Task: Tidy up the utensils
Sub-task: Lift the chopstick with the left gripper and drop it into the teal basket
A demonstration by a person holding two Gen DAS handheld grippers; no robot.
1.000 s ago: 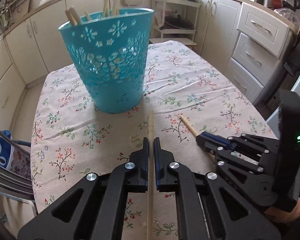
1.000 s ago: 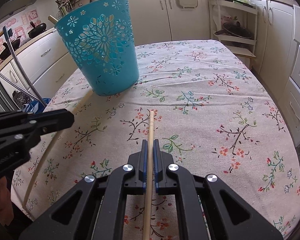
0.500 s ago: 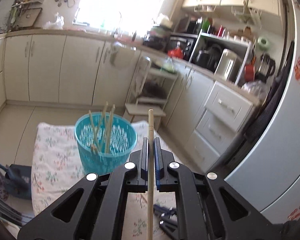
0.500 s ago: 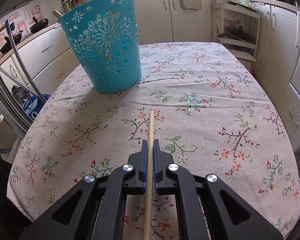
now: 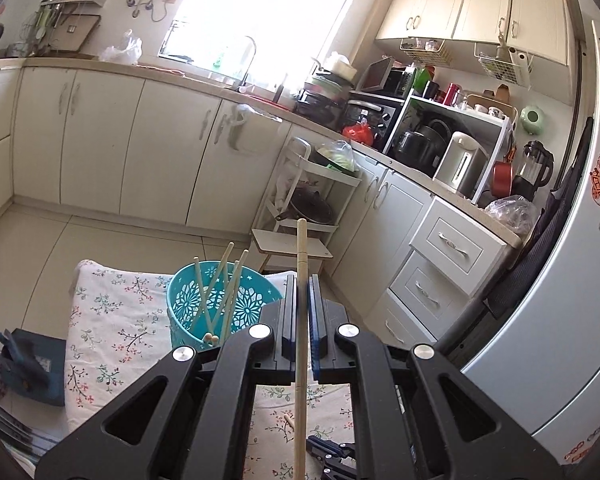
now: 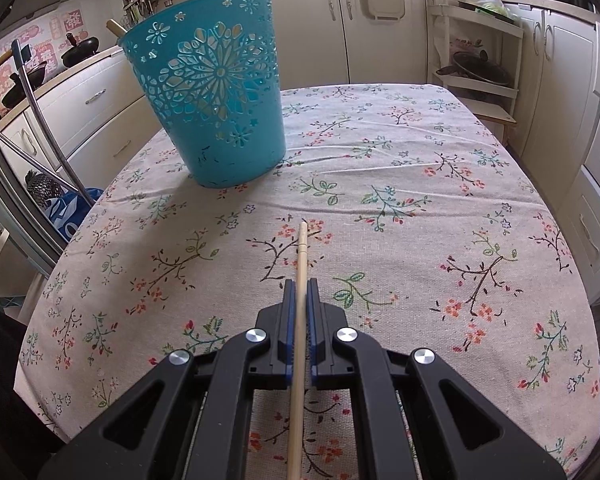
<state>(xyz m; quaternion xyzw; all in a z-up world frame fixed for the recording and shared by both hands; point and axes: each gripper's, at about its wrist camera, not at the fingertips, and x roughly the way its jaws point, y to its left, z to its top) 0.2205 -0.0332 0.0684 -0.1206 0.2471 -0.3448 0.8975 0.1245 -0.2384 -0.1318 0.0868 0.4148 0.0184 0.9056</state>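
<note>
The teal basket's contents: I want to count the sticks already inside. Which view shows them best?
The left wrist view: it looks down into the teal basket, showing about four sticks leaning inside. The right wrist view shows only its outer wall and one stick end above the rim.

The left gripper (image 5: 301, 280) was raised high and pointed only slightly downward, its black linkage arms spread toward the camera and its two blue-padded jaws pressed together on a thin wooden chopstick (image 5: 301, 320) that ran straight out past the tips. The right gripper (image 6: 300, 284) was tilted more steeply downward, low over the surface, its jaws likewise clamped on a second wooden chopstick (image 6: 300, 280) lying along the gripper's centre line and projecting beyond the fingertips.
</note>
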